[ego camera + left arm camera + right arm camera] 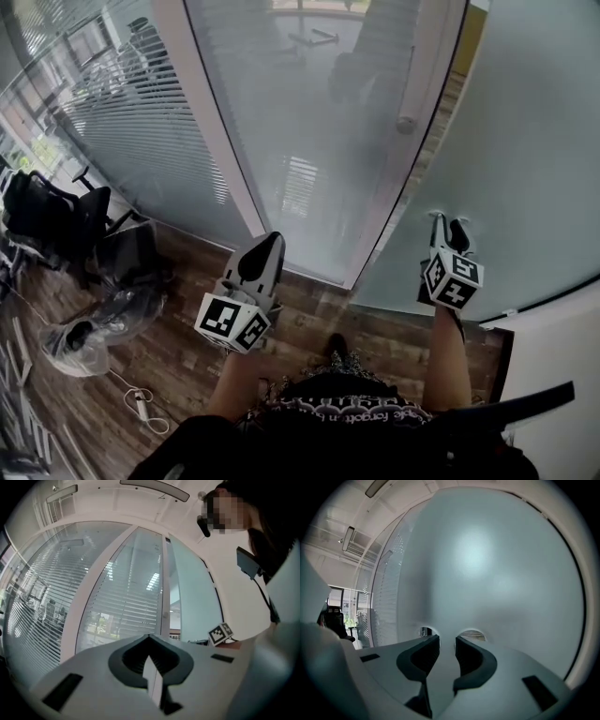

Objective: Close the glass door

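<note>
The frosted glass door (525,141) stands ajar at the right, with a narrow gap between its dark edge and the white frame. It fills the right gripper view (487,564). My right gripper (448,222) is open with nothing between its fingers, its tips right at the frosted pane (446,637); I cannot tell whether they touch it. My left gripper (272,239) is shut and empty, low in front of the fixed glass panel (309,141) with blinds behind it. In the left gripper view (149,638) it points at that panel. A round knob (405,125) sits near the frame.
A white post (211,122) separates the panel from a glass wall with blinds (122,122). Black office chairs (47,216), a clear plastic bag (103,323) and a white power strip with cable (141,403) lie on the wood floor at left. A white wall (562,375) is at right.
</note>
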Demonstrator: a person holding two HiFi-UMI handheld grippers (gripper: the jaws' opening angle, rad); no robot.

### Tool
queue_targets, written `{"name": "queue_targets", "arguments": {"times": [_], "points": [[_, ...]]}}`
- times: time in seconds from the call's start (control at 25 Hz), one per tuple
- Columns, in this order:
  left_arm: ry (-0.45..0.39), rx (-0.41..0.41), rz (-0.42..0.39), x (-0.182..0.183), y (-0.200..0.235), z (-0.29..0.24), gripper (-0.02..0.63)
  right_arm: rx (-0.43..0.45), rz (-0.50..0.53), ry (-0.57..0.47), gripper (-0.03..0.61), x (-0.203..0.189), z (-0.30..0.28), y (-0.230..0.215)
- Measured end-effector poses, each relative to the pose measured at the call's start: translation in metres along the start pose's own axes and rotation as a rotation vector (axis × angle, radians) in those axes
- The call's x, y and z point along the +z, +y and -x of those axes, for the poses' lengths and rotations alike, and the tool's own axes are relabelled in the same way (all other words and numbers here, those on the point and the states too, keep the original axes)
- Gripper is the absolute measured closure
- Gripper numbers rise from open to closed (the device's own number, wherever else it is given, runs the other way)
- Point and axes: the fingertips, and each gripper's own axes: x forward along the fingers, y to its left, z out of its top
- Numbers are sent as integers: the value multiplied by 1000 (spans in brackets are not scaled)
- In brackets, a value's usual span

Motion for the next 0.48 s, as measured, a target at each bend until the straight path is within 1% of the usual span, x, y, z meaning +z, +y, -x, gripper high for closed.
{"name": "queue_targets", "arguments": {"times": [0.48], "points": [[0,-4,1,-9,28,-71,612,-40,-1,-7,471,6,-62,-10]]}}
